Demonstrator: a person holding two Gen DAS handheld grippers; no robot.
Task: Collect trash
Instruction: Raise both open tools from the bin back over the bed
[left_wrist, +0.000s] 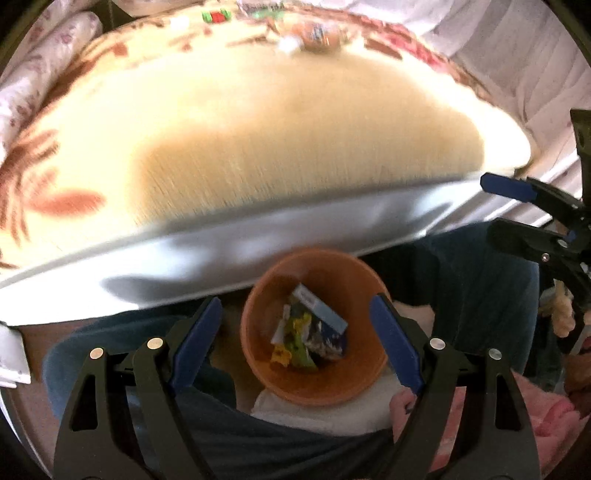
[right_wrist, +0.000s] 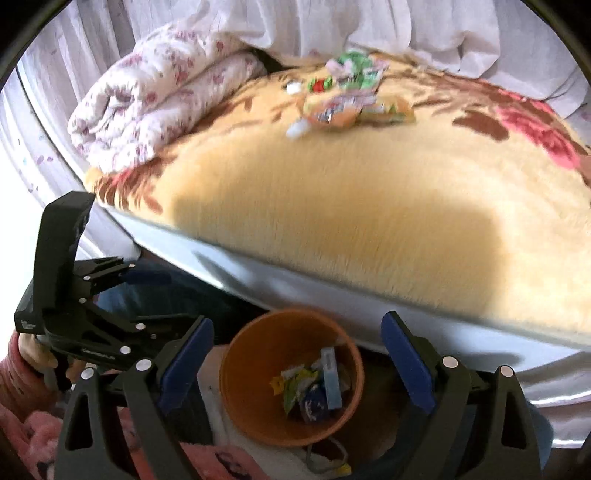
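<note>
Both of my jaws are spread wide with nothing in them. My left gripper (left_wrist: 295, 343) sits at the bottom of its frame, right over the orange bin (left_wrist: 258, 354), and my right gripper (right_wrist: 297, 362) does the same in its frame. The bin stands low in the middle of each frame, beside the bed edge. Wrappers (left_wrist: 310, 332) lie inside it, blue, yellow and green. More trash (right_wrist: 343, 96) lies at the top middle of the frame on the yellow blanket (right_wrist: 369, 192). A flowery quilt (right_wrist: 147, 96) is rolled up at the upper left.
</note>
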